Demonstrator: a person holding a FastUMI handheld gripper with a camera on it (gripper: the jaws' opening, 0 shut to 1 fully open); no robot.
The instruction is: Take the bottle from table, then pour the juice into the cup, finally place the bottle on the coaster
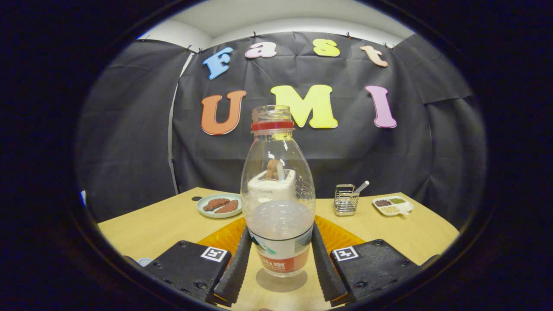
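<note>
Black cloth walls enclose a booth, and a pale wooden tabletop (173,224) carries every item listed below.

Gripper (281,263): two black ribbed fingers (235,268) are seen flanking the lower body of the bottle, one on each side. The pads lie against or just beside the label band; whether both actually press on it cannot be told.

Bottle (278,194): clear plastic, upright, uncapped, with a red ring under the open neck. It stands between the fingers near the tabletop's near edge, its shadow showing beneath the base. A cloudy pale liquid fills roughly the lower third. It is judged light to moderate in weight, thin-walled and likely to give under hard squeezing, smooth and somewhat slippery. The labelled lower body, where the liquid sits, is judged the best place to be held; with the neck open, it must be kept upright until tipped.

Orange mat (341,235): flat, just behind the bottle, possibly the coaster.

Plate (203,211): pale green, toward the far left edge, holding two reddish-brown pieces.

White object (270,183): seen through the bottle, behind it; its kind cannot be settled.

Wire holder (345,201): metal, with a utensil handle standing in it, toward the far right.

Sectioned dish (393,205): white, with small heaps in compartments, by the far right corner.
</note>
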